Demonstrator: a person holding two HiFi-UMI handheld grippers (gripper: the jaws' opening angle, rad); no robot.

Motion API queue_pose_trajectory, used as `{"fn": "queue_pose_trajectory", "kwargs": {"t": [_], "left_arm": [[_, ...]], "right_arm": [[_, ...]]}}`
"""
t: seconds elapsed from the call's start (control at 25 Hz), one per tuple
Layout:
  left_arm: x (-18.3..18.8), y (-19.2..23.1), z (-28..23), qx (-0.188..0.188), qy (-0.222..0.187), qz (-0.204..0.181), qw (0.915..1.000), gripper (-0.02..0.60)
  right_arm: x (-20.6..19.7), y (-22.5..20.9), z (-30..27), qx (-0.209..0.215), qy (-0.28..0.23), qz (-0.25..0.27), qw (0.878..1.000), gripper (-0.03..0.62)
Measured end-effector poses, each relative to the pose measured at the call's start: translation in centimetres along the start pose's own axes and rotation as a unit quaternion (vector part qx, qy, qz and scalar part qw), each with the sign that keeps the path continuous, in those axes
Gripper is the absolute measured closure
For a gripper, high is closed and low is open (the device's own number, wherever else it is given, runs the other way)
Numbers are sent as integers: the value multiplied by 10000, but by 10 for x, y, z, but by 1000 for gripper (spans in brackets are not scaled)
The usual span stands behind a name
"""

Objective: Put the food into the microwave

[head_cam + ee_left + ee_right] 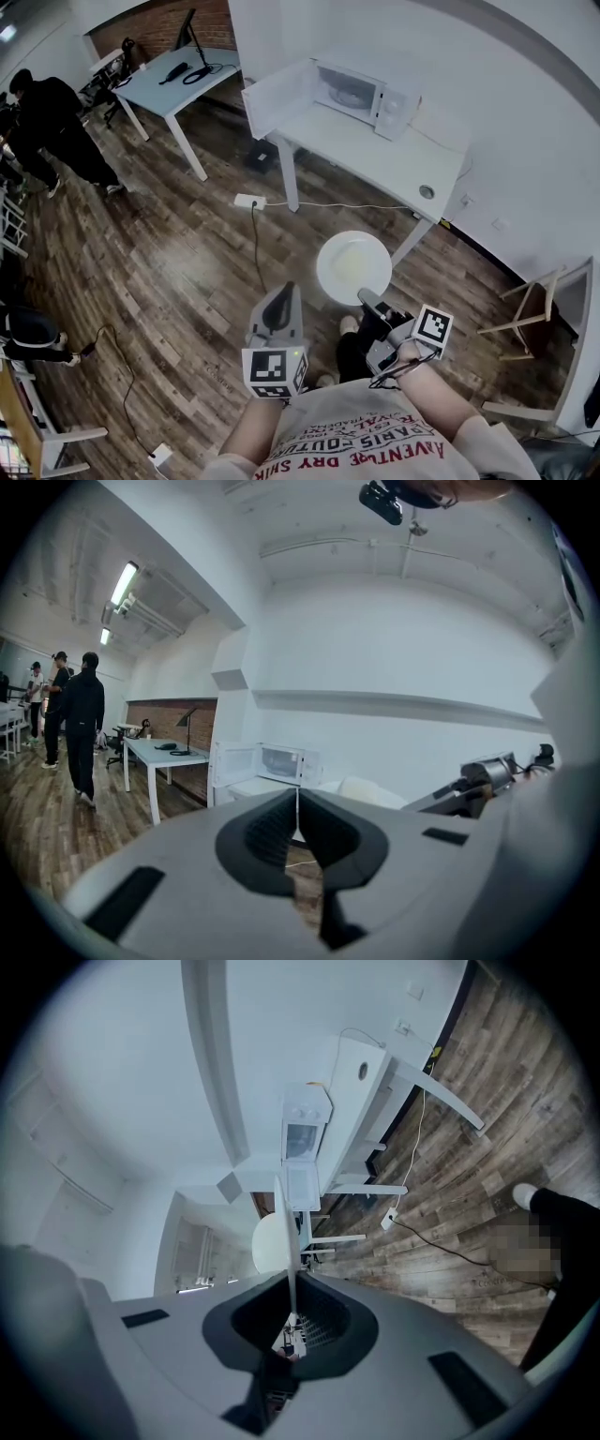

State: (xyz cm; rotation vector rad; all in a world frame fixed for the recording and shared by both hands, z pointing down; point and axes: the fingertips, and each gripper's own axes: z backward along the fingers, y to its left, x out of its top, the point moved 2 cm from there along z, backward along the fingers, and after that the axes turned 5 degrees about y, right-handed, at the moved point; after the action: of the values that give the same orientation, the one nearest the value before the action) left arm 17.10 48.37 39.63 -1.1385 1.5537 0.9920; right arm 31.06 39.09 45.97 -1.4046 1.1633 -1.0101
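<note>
A white plate (353, 267) with pale food (347, 261) on it hangs over the wooden floor in front of me. My right gripper (366, 298) is shut on the plate's near rim; in the right gripper view the plate (265, 1241) runs edge-on between the jaws of the right gripper (292, 1290). My left gripper (281, 296) is just left of the plate, apart from it. Seen from the left gripper (297, 803), its jaws are pressed together with nothing between them. Ahead, the microwave (354, 92) stands on a white table (394, 159) with its door (277, 94) swung open.
A power strip (249, 201) and its cable lie on the floor before the table. A second table (178, 80) stands at the back left, with people (52, 117) beside it. A wooden chair (534, 309) is at the right, and a white chair (52, 441) at the lower left.
</note>
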Motion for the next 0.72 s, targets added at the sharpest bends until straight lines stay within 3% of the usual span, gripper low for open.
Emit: {"fn": "queue_pose_trajectory", "kwargs": {"t": [0.36,0.72], "left_arm": [[22,28,-94,258,60,59,9996,574],[81,44,-218,625,-436,139,9970,574]], "right_arm": [[77,8,-75,18,318,-61,9995,572],[201,36,-149,172,501,57,9986,574]]}}
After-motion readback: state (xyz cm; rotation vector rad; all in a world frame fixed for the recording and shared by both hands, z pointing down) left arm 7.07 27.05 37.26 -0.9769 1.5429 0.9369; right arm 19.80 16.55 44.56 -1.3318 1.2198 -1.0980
